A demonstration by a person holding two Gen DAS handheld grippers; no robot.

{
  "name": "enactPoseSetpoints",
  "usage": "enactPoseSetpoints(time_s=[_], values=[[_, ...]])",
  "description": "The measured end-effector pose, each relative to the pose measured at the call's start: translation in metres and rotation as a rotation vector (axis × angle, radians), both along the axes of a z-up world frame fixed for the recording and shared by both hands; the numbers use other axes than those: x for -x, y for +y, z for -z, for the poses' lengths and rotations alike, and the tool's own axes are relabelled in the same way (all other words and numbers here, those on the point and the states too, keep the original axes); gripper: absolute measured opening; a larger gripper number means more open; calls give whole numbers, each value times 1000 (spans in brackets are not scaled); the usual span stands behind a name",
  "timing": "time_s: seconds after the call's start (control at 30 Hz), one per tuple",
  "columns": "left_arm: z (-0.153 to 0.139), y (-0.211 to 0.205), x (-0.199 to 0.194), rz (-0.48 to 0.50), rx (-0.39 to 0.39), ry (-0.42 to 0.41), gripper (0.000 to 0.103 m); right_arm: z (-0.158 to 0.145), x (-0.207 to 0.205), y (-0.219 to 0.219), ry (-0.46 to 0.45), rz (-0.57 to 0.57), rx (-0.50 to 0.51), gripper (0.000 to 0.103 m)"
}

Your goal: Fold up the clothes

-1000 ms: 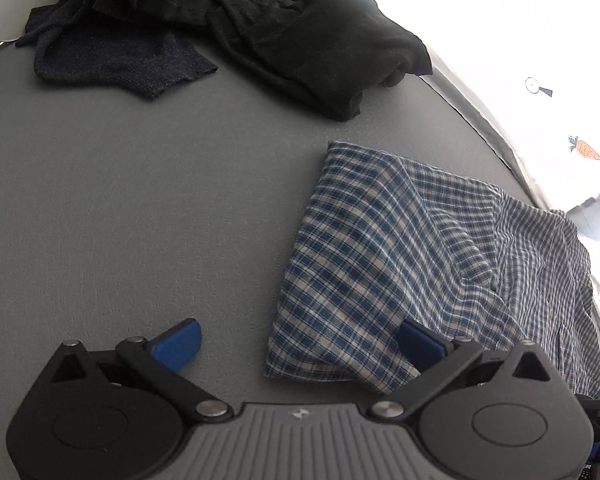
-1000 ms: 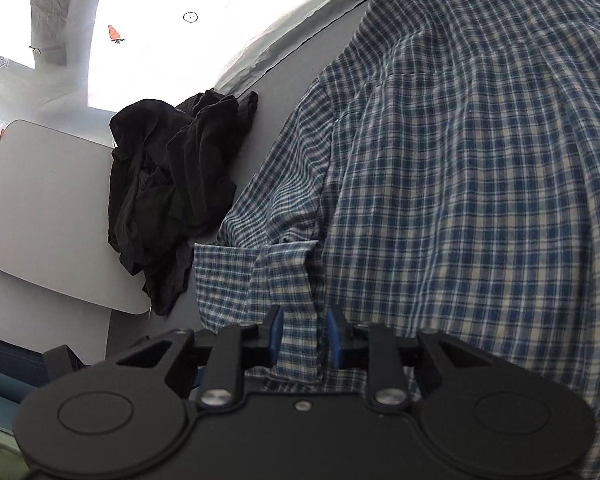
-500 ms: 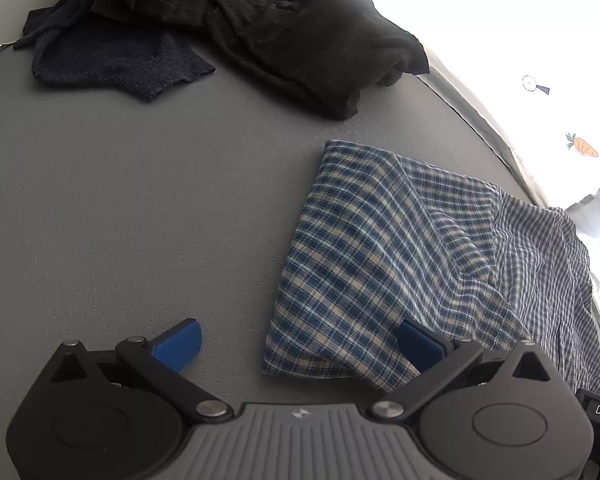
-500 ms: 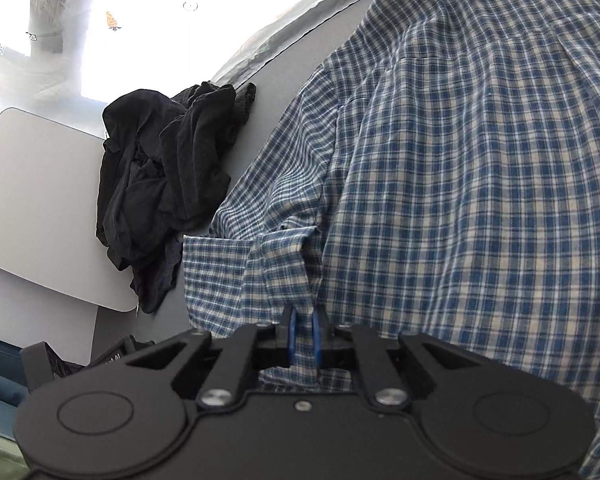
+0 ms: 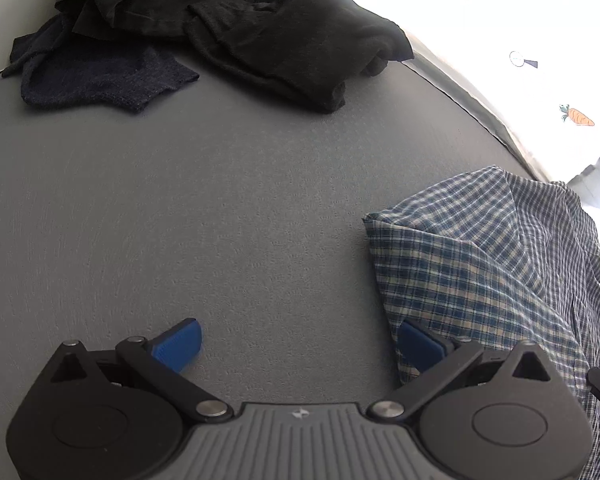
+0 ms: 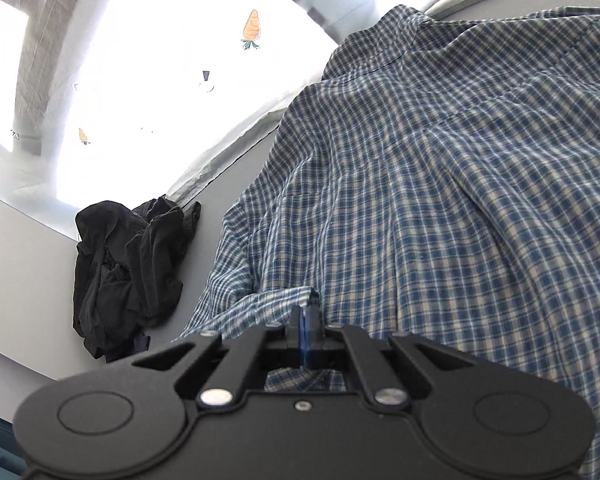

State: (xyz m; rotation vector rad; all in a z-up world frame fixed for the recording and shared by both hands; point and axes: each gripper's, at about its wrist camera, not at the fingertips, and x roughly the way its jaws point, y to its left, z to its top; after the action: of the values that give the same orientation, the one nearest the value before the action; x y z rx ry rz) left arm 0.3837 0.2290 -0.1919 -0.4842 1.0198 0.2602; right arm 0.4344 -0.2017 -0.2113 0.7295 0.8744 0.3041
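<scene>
Hovering with its jaws spread wide over the bare grey bed surface (image 5: 228,216), the left gripper (image 5: 298,346) holds nothing; its right blue pad (image 5: 420,344) sits at the near edge of the plaid shirt (image 5: 488,280) but does not press on it, which suggests it is waiting to take or pin that edge once the fabric settles. Toward the far edge of the bed, a heap of dark clothes (image 5: 236,24) lies bunched and well apart from the shirt, probably set aside as the pile not yet folded, with a dark knit piece (image 5: 100,76) spilling out at its left side. Moving rightward, the plaid shirt covers the right part of the bed, near the edge that borders the bright carrot-print sheet (image 5: 548,60). In the right wrist view, the right gripper (image 6: 305,326) is clamped tight on a fold of the shirt (image 6: 440,200) at its near edge, the cloth bunching up just ahead of the blue pads (image 6: 310,332); its jaws have just been closing on this fabric. That pinch looks meant for lifting or dragging the shirt's edge, so the garment can be drawn over itself for a fold.
</scene>
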Motion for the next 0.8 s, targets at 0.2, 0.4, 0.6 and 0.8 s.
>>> enactPoseSetpoints(time_s=[0.2,0.4,0.6,0.8], values=[[5,-27,-8,87,-167,69,103,-4,21,-64,-20,199,-66,0],[9,-39,-10,123,-253,95,103,9,6,-24,38,51,-104,18],[10,-44,-8,118,-269,79,103,23,-22,26,104,-82,-15,49],[11,-47,-6,113,-281,58,103,34,-31,37,139,-123,-63,33]])
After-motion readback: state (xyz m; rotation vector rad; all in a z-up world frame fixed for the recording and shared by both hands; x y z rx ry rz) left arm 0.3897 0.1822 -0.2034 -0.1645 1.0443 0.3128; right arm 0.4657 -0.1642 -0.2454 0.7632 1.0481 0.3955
